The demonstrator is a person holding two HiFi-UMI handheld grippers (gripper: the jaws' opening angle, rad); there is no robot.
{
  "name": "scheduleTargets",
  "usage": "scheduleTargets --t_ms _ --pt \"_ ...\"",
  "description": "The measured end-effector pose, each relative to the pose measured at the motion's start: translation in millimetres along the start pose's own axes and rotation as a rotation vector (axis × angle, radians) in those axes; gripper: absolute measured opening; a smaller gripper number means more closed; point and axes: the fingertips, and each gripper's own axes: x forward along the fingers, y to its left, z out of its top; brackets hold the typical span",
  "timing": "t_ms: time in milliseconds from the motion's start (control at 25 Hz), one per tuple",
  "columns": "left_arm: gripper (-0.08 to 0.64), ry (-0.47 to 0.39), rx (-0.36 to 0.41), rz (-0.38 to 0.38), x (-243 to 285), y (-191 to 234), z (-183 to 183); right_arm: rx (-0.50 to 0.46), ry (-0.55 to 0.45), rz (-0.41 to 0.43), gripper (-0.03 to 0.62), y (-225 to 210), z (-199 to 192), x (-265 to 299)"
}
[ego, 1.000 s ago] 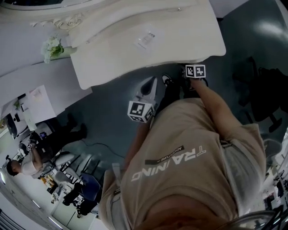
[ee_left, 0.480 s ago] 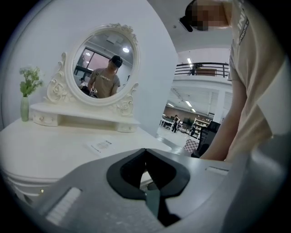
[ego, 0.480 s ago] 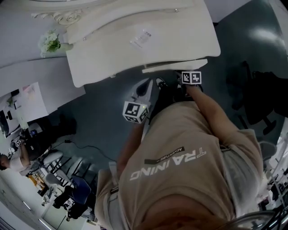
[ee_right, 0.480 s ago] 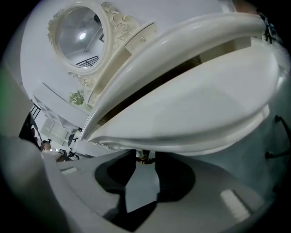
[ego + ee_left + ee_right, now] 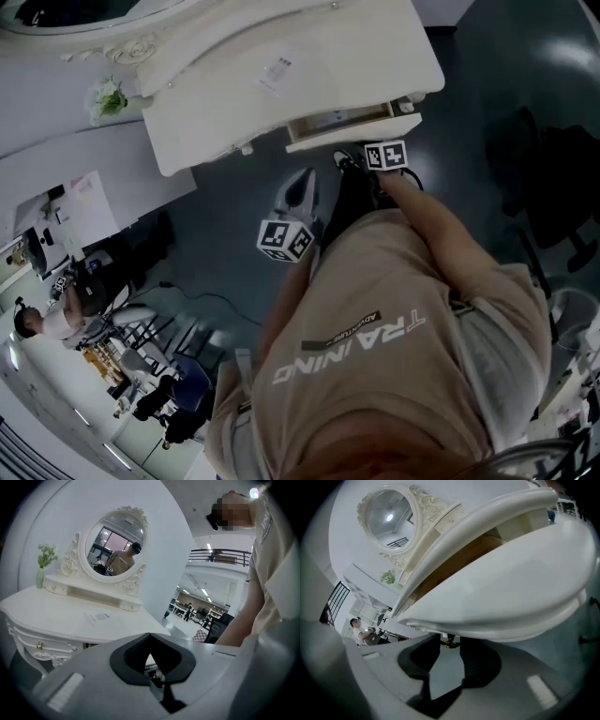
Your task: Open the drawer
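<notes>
White table [image 5: 375,56] carries one mirror [image 5: 116,545]. Its one drawer [image 5: 352,134] juts partly out past the front edge, over open dark floor [image 5: 225,216]. Of two grippers, the right gripper [image 5: 450,648] is clamped on the drawer's brass knob [image 5: 448,642]. The left gripper [image 5: 150,644], jaws together, touches nothing.

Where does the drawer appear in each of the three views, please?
Head view: drawer at top centre, open under the table edge.
Left gripper view: not clearly in it.
Right gripper view: its white front fills the centre, with the knob between the jaws.
Shared landmark: the mirror.
</notes>
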Motion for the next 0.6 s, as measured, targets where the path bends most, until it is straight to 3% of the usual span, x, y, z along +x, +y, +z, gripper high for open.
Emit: scheduleTargets --t_ms 320,600 --pt "0.006 -0.01 0.023 0.061 -20.0 -32.4 -15.9 -0.01 -0.007 0.034 0.137 -2.6 -29.0 -10.4" --pt "0.006 -0.018 0.051 0.046 -38.3 -42.3 -14.1 -0.034 0.001 0.039 0.135 2.7 -43.7 -19.6"
